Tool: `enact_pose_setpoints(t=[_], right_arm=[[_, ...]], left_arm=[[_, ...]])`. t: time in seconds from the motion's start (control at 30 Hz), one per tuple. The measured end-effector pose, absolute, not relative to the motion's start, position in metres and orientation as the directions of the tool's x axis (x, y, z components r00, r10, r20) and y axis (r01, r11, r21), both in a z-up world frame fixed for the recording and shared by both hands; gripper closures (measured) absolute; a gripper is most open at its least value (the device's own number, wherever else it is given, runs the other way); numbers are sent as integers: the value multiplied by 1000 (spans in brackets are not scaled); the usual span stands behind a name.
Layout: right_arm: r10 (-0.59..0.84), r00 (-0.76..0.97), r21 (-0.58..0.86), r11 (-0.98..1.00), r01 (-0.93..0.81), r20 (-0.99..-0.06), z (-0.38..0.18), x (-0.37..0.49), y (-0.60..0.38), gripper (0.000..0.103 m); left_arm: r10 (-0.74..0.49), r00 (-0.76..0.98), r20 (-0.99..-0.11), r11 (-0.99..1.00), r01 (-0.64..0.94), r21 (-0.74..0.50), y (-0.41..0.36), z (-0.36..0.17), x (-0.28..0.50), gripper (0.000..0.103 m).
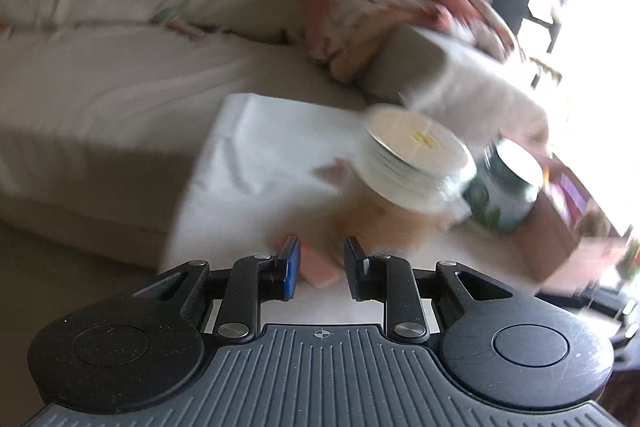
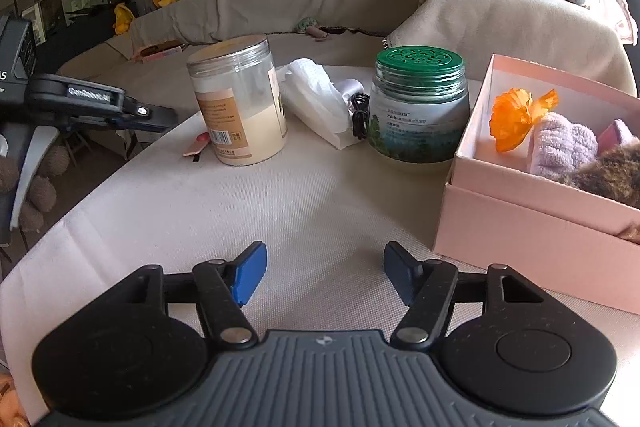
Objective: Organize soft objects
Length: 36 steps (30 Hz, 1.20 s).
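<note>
The left wrist view was blurred. The left gripper had its fingers partly open around a small pink object on the tabletop; whether they touched it could not be told. Beyond stood a white-lidded jar and a green jar.

The right wrist view was sharp. The right gripper hung wide open and empty over the tabletop. Only this view showed the pink box on the right, already holding an orange flower, a lilac towel and something brown and furry. The task seemed well advanced, one pink item probably remaining.

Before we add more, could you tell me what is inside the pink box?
The pink box holds an orange flower, lilac towel and brown furry toy; its near wall hides anything beneath.
</note>
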State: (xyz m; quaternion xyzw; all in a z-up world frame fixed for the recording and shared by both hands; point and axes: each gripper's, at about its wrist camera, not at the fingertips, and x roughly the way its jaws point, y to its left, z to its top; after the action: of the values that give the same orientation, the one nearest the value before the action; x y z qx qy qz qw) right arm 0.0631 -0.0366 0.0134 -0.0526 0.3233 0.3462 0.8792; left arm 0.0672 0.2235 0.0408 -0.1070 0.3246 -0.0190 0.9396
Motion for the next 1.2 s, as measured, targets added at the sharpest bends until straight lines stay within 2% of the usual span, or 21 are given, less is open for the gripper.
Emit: enact_pose_setpoints(t=[0.1,0.23,0.37,0.57,0.83,0.9,0.93,1.03,1.2], right_arm=[[570,558,132,761,-635,-604,13,62,-38,38],[572,557,136,761,-634,-603,13,62,-37,37],[566,561,127,763,-634,-604,13,62,-35,36],[564,563,121,763,-635,-605,12,62,-34,34],[556,560,101,759,-643,-614,12,63,-32,33],[552,555,86,753,-652,-622,12,63,-29,30],[548,555,75,751,-656,-626,12,62,-27,29],[532,559,40,746,-664,-636,12,60,-22,26],[502,559,10,750,-661,-660,11,59,-14,16]], left_arm=[[-51,765,-642,995,-13,-95,203,32,74,75],[64,748,-661,997,-69,19,199,22,70,73],[138,736,-662,986,-167,20,219,21,63,75],[12,741,-671,983,-133,-129,229,30,63,75],[-23,704,-710,992,-72,-104,204,25,76,73],[-39,697,-716,993,-54,-107,200,24,78,72],[-54,694,-718,993,-41,-114,199,25,79,70],[-111,678,-726,992,27,-126,195,24,83,54],[-213,659,-722,975,92,-204,196,29,79,55]])
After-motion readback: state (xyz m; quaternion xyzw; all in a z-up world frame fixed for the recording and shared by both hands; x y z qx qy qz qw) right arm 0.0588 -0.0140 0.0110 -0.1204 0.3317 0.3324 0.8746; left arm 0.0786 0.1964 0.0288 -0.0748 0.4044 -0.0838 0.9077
